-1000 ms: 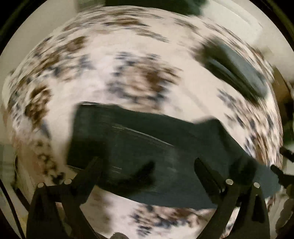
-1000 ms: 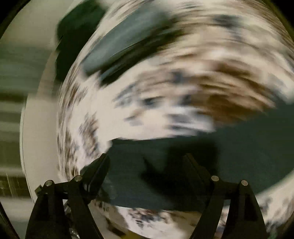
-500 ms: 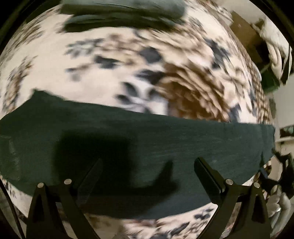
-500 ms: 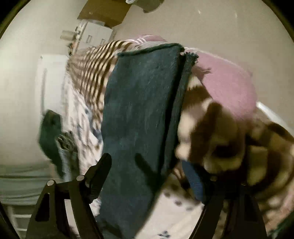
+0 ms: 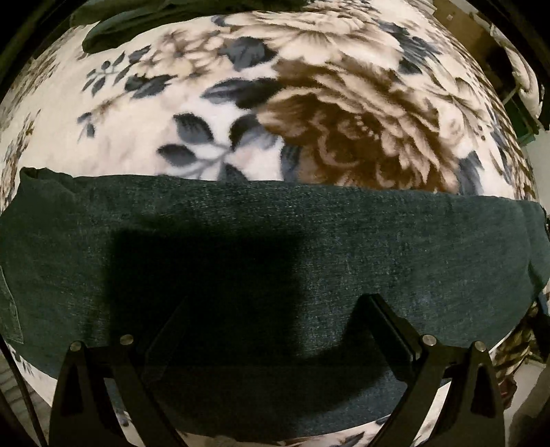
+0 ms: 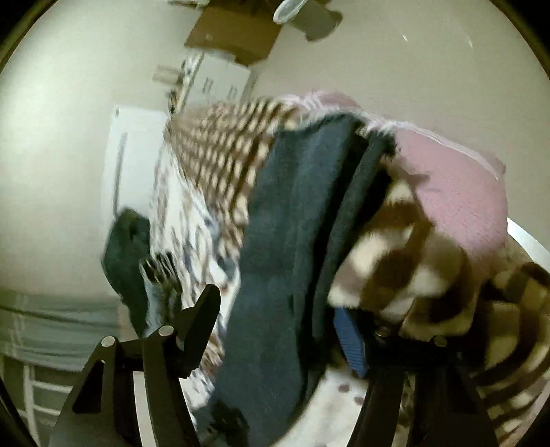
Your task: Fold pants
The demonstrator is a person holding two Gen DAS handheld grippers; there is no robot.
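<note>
The dark green pants [image 5: 309, 240] lie flat as a long band across a floral blanket [image 5: 309, 103]. My left gripper [image 5: 275, 309] hovers just above their near edge, open and empty, its shadow on the cloth. In the tilted right wrist view the pants [image 6: 292, 223] run away from the camera as a folded double layer. My right gripper [image 6: 292, 316] is open around their near end. Its left finger [image 6: 202, 309] stands beside the cloth; its right finger is mostly hidden behind cloth.
Another dark garment [image 5: 130, 20] lies at the blanket's far edge. In the right wrist view a pink pillow [image 6: 453, 192], a striped blanket [image 6: 227, 144], a brown-and-white blanket [image 6: 429, 275], a dark cloth pile [image 6: 130, 254] and a cardboard box [image 6: 237, 34] show.
My left gripper has settled over the pants, which now stretch across the whole view. My right gripper swung from looking down to a tilted view along the pants. Both stay open.
</note>
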